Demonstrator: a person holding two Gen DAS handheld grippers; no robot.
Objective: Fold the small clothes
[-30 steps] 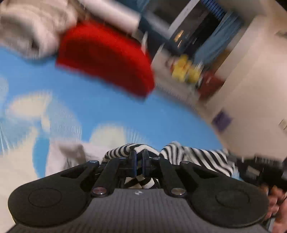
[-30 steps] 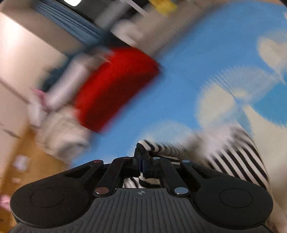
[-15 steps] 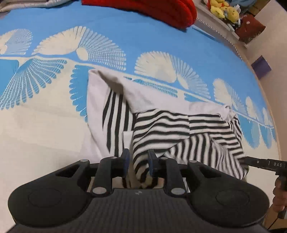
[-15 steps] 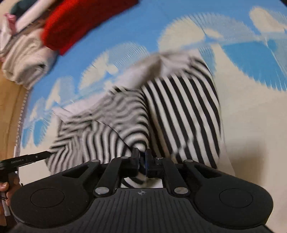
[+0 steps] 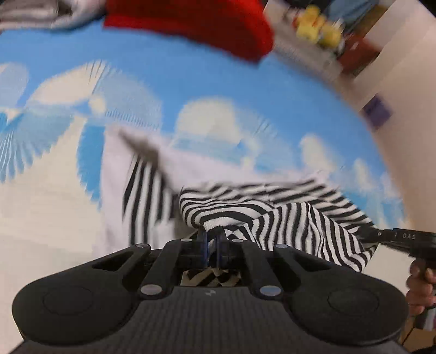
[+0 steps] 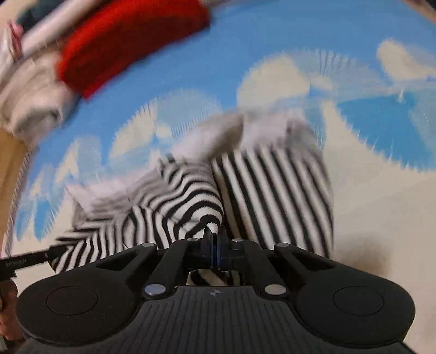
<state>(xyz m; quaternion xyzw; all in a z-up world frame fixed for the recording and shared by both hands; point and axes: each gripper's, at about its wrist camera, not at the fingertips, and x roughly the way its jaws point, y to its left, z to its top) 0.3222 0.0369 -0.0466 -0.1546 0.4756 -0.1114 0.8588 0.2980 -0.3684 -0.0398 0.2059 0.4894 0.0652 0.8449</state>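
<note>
This looks like a room in a home, maybe a bedroom. Right under the gripper lies a big soft blue cover (image 5: pixel 169 81) with white fan shapes on it, like a bed or a play mat. Far ahead of the gripper sits a red knitted thing (image 5: pixel 196 24), and next to it a pile of pale folded clothes (image 6: pixel 30 92). Ahead and off to the right, yellow soft toys (image 5: pixel 317 26) sit by a plain cream wall (image 5: pixel 403 68). It is all blurry.
</note>
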